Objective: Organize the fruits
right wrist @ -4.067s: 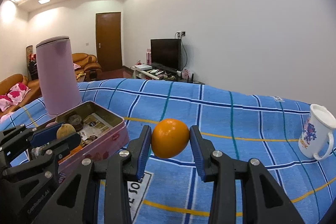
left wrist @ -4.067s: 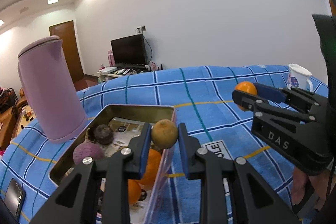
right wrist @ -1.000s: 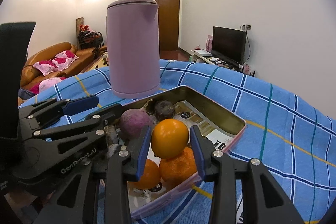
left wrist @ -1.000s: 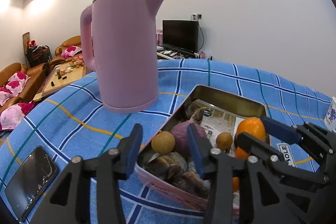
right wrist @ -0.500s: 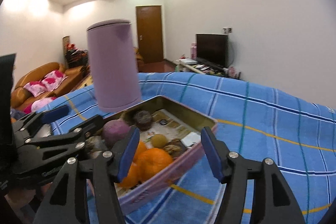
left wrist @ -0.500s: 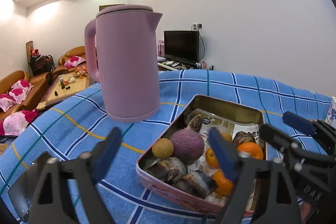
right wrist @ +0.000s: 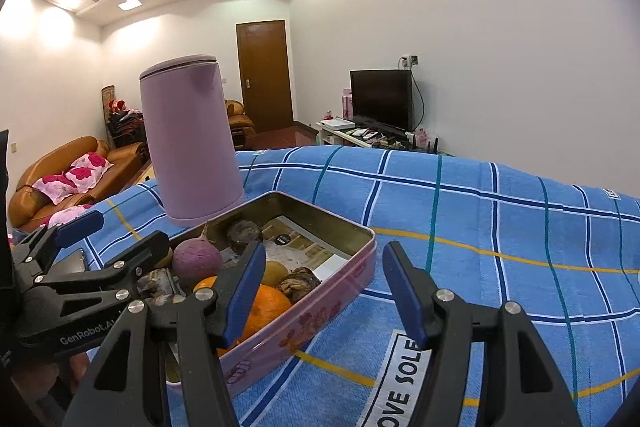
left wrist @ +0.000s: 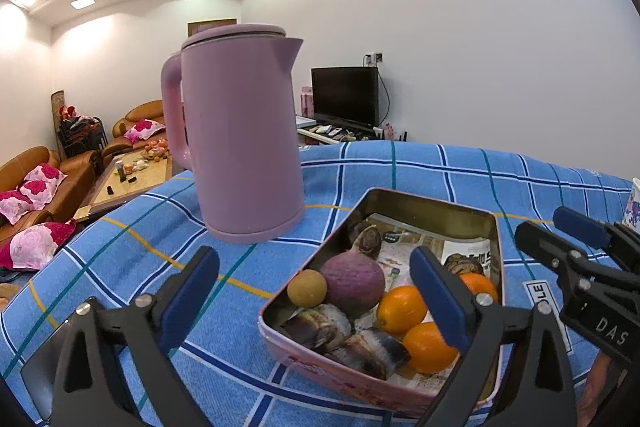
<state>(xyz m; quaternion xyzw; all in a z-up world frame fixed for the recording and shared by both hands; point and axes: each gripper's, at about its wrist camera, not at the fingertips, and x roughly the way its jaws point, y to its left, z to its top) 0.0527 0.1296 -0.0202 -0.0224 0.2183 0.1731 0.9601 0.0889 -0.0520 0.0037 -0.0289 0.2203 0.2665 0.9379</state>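
Observation:
A pink tin on the blue checked cloth holds a small yellow-brown fruit, a purple fruit, a dark wrinkled fruit and three oranges. My left gripper hovers at the tin's near corner. Its jaws are opening wide and touch nothing, and the yellow-brown fruit lies in the tin between them. My right gripper stands open over the tin's near side, with nothing held. An orange lies in the tin behind its left finger. Each gripper shows in the other's view: the right, the left.
A tall lilac kettle stands on the cloth just behind the tin's far left corner. A white patterned mug sits at the far right. Past the table's far edge lie sofas, a low table and a TV stand.
A second ago the left gripper held the yellow-brown fruit and the right an orange over the tin. Both fruits now lie in the tin, both jaws have opened, and the right gripper has drawn back.

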